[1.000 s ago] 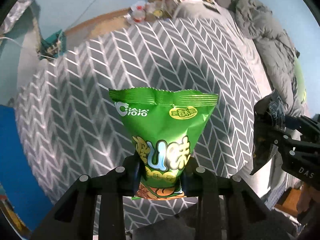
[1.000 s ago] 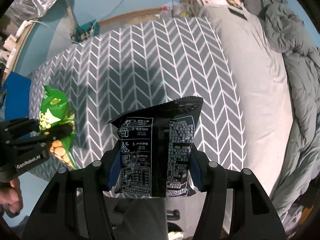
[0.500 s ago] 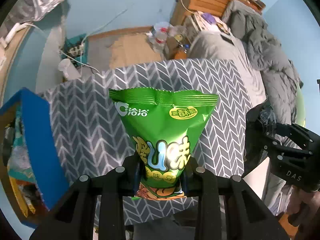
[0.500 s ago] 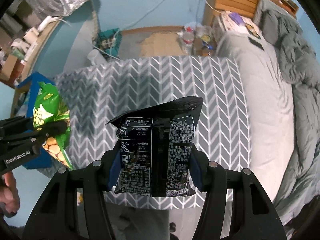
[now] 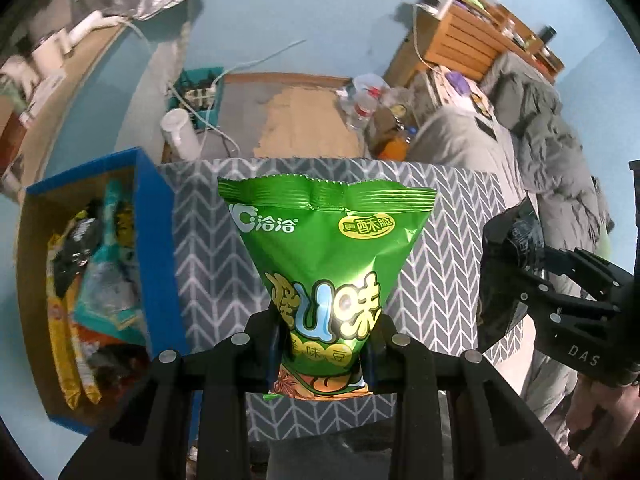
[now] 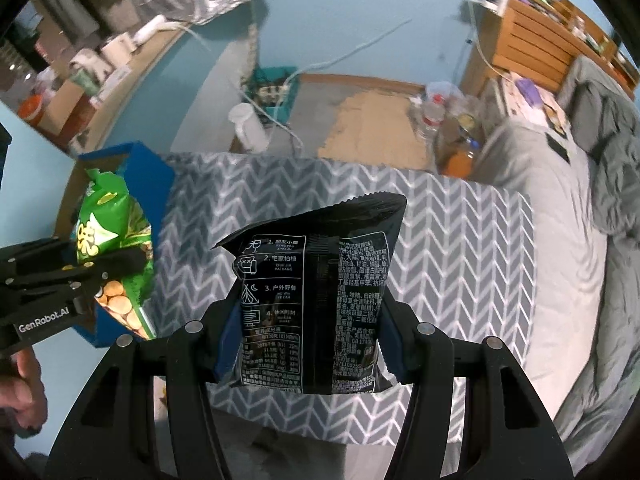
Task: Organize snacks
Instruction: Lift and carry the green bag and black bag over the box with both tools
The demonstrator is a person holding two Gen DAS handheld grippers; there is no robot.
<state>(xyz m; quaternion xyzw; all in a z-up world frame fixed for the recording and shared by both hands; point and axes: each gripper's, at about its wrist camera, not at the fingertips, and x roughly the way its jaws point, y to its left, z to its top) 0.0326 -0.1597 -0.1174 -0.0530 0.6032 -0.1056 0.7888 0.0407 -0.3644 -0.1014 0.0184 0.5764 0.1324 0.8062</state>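
Reading "GenRobot.AI", left claw (image 6: 116, 276)

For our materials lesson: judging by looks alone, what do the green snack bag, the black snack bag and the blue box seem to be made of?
Green snack bag: likely glossy plastic film; bright glare, crimped top seal.
Black snack bag: probably a similar film, less shiny; serrated top edge, soft creases.
Blue box: apparently cardboard with a blue outer face; its inside wall looks plain brown.

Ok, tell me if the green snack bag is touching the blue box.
Apart. Left wrist view shows the green snack bag held up, patterned blanket visible between it and the blue box.
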